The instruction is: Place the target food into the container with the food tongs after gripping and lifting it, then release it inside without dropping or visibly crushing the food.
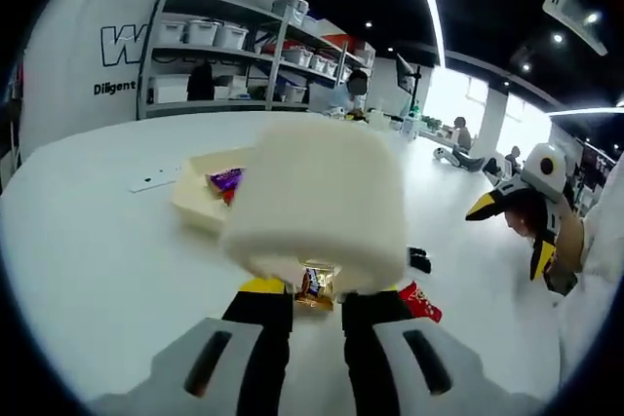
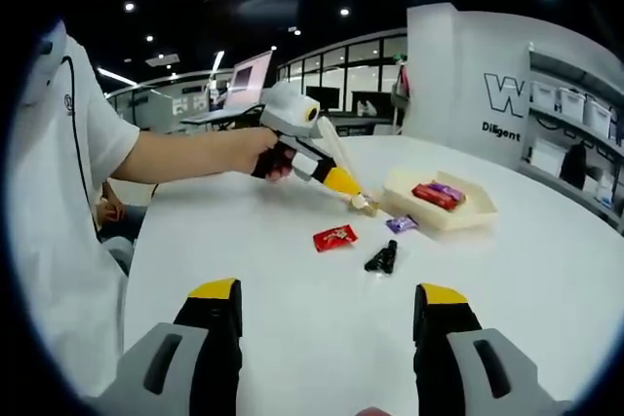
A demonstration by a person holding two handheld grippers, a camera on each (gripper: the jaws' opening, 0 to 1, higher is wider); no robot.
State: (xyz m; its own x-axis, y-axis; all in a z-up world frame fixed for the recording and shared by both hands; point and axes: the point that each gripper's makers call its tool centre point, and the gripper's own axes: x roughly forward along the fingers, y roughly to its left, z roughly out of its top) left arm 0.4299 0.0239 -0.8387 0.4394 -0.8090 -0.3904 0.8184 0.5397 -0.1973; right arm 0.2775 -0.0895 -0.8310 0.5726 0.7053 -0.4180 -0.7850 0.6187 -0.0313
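My left gripper (image 1: 317, 291) is shut on cream-white food tongs (image 1: 317, 197), whose blurred bulk blocks the middle of the left gripper view. In the right gripper view a hand holds that left gripper (image 2: 341, 182), and the tongs' tips pinch a gold-wrapped candy (image 2: 365, 204) right beside the near wall of the cream container (image 2: 458, 219). The gold candy (image 1: 314, 284) peeks out between the jaws. The container (image 1: 195, 204) holds a red candy (image 2: 434, 195) and a purple candy (image 2: 451, 189). My right gripper (image 2: 327, 304) stands open over bare table, well short of the candies.
Loose on the white table lie a red candy (image 2: 334, 237), a purple candy (image 2: 401, 224) and a small black item (image 2: 381, 258). The right gripper (image 1: 504, 238) shows at the right of the left gripper view. Shelves with bins (image 1: 219, 56) stand behind the table.
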